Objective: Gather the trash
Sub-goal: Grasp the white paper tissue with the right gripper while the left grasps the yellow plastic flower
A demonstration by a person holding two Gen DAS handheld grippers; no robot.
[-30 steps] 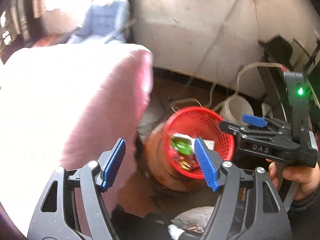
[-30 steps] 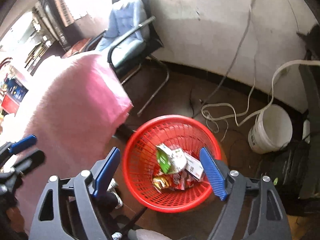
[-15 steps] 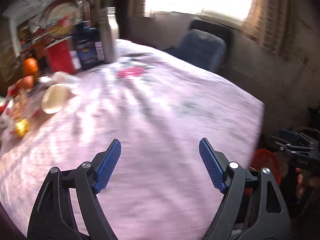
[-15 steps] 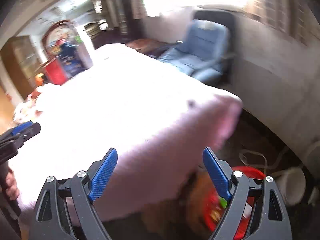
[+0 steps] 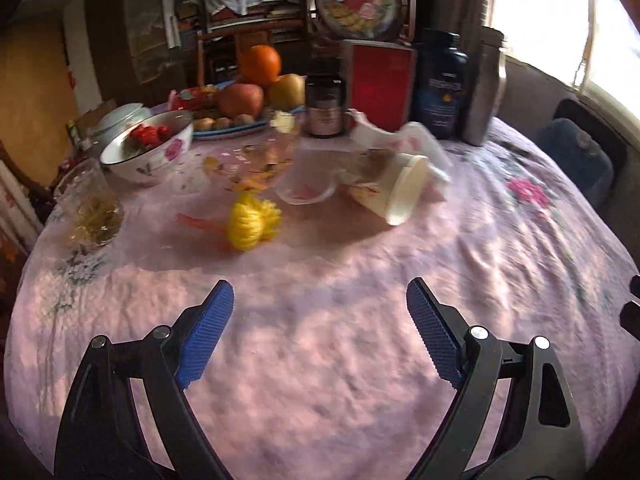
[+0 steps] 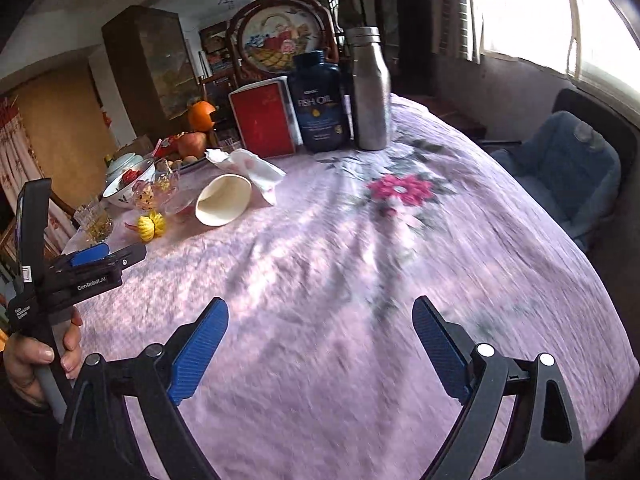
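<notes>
A tipped paper cup (image 5: 394, 190) (image 6: 223, 199) lies on the pink tablecloth (image 5: 320, 360) (image 6: 360, 280), with a crumpled white tissue (image 5: 404, 140) (image 6: 250, 168) behind it. A yellow crumpled wrapper (image 5: 252, 222) (image 6: 151, 226) lies to its left, beside a clear plastic cup lid (image 5: 306, 192). My left gripper (image 5: 320, 332) is open and empty, above the cloth in front of the trash; it also shows in the right wrist view (image 6: 104, 254). My right gripper (image 6: 320, 348) is open and empty above the cloth's middle.
At the table's back stand a red box (image 6: 264, 120), a fish oil bottle (image 6: 320, 100), a steel flask (image 6: 370, 88), a dark jar (image 5: 325, 100), a fruit plate (image 5: 248, 92), a flowered bowl (image 5: 150, 148) and a glass (image 5: 92, 208). A blue chair (image 6: 560, 168) stands right.
Both grippers have swung up from the red trash basket on the floor to face the tabletop. The basket has left both views. Both stay open.
</notes>
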